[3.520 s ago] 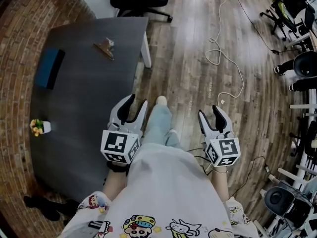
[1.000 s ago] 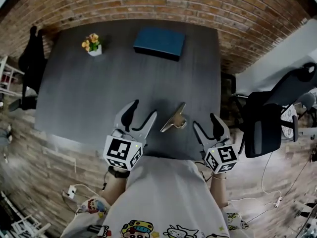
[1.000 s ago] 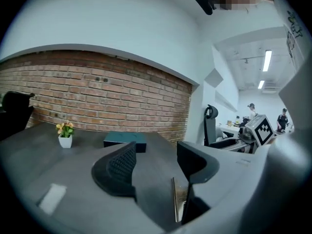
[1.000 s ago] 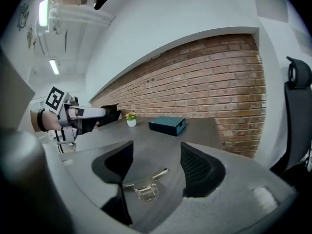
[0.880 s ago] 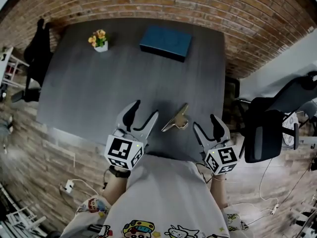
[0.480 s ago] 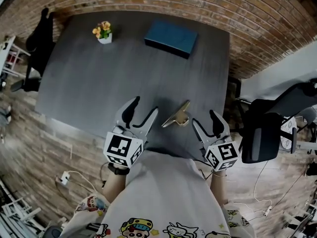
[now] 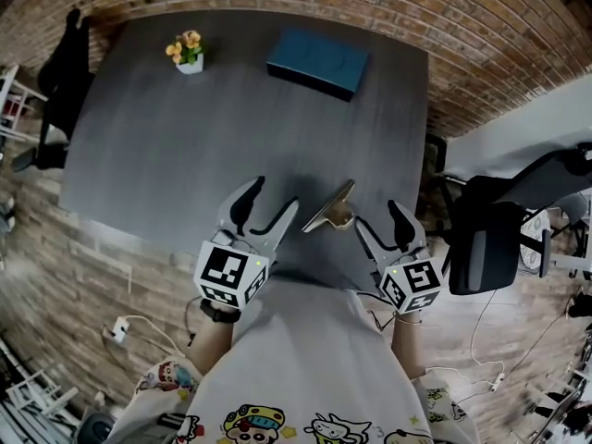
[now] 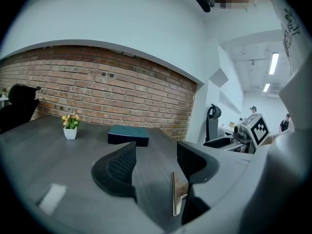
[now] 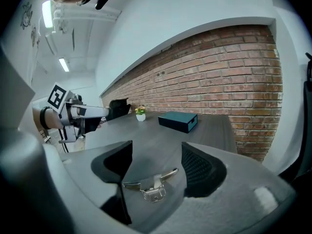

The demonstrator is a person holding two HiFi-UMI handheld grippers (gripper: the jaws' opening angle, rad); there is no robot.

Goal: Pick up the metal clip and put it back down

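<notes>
At the table's [image 7: 166, 155] near edge, the metal clip [image 7: 330, 213] lies just ahead of the right gripper [image 7: 378, 222], jaws spread. Best to advance, centre it, then close squarely.

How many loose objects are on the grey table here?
3: the metal clip near the front edge; the blue box near the far edge; the flower pot at far left. None appears hidden.

Metal clip [image 7: 331, 213] x1, blue box [image 7: 317, 62] x1, flower pot [image 7: 188, 52] x1, table [image 7: 185, 146] x1.
</notes>
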